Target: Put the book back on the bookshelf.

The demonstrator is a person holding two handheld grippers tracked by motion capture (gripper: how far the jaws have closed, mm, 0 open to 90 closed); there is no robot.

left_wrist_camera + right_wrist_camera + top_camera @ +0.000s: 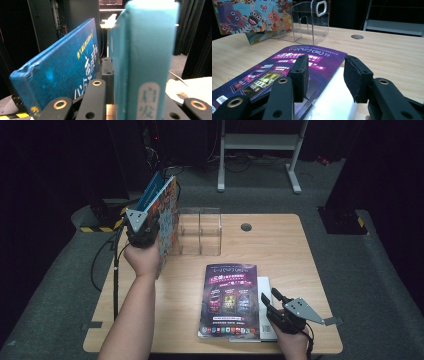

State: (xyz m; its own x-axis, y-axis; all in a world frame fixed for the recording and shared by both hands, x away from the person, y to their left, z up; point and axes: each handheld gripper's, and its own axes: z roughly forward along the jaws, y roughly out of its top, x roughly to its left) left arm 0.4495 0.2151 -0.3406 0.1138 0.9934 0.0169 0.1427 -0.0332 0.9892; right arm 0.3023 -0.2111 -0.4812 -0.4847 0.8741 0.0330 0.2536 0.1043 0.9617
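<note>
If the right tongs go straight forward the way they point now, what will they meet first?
Probably the purple booklet right under the right tongs; if they pass above it, the clear stand is next, though depth is hard to judge.

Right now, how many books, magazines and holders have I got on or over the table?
Books in the left gripper: 2, a blue one and a teal one
Purple magazine: 1
White book under it: 1
Clear holder: 1
Total: 5
</note>
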